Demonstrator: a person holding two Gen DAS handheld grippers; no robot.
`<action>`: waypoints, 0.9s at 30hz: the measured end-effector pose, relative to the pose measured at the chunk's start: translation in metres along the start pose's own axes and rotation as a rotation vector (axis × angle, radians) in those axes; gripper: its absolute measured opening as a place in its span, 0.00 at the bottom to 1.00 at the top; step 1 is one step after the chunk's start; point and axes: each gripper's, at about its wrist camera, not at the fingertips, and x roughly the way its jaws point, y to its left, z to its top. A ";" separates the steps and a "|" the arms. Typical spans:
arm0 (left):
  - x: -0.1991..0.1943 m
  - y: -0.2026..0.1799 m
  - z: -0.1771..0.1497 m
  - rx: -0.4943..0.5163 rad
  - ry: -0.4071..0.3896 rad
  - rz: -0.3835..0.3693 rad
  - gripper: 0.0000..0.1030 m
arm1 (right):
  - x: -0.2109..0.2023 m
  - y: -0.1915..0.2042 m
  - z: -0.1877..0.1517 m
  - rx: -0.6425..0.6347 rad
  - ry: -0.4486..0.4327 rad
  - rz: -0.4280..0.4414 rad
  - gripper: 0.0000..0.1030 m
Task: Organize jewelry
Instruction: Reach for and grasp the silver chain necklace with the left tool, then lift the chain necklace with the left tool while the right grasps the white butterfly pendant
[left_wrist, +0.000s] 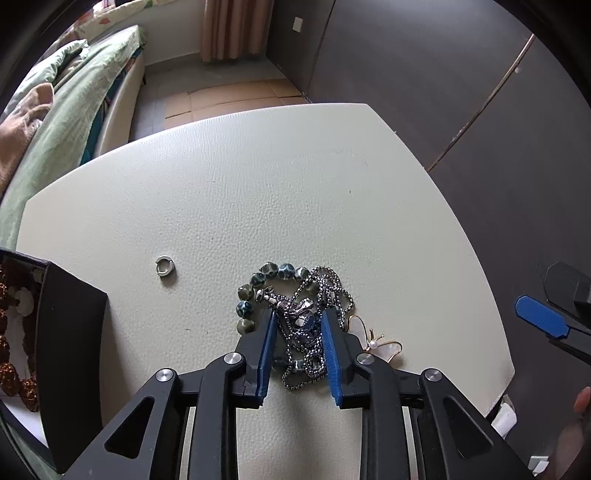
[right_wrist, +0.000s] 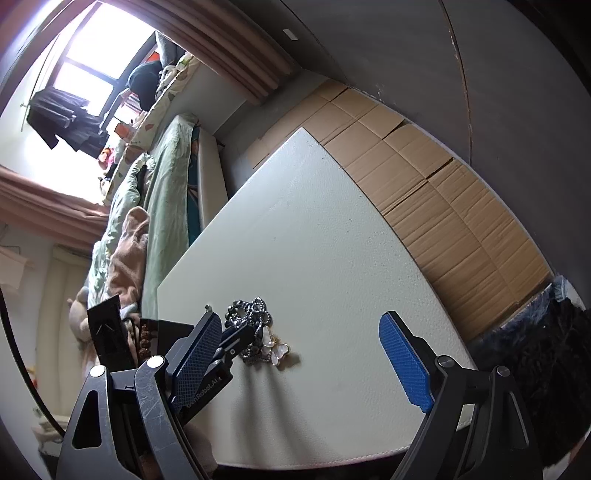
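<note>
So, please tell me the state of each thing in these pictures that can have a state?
Left tool: jaws part open, around the tangled silver ball-chain necklace, which lies on the table.
Right tool: wide open, empty.
Blue-green bead bracelet: lying under the chain.
White butterfly earring: lying beside the pile.
Small silver ring: lying alone.
Black jewelry box: open, with brown beads inside.

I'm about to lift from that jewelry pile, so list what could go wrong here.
1. The silver chain between the left gripper's fingers lies tangled over the beaded bracelet, so a lift may drag both.
2. The butterfly earring touches the pile and could snag and be flung off.
3. The pile sits near the table's front edge; loose pieces might slide off. The small ring lies apart, safer.
</note>
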 end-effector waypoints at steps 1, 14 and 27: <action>0.000 -0.001 0.000 0.004 -0.006 0.004 0.25 | 0.000 0.000 0.000 0.001 0.000 0.000 0.85; -0.001 0.005 -0.002 0.045 -0.029 -0.019 0.15 | 0.003 0.004 -0.002 -0.024 0.014 -0.009 0.85; -0.053 0.020 0.004 -0.031 -0.130 -0.145 0.15 | 0.030 0.032 -0.020 -0.188 0.097 -0.066 0.83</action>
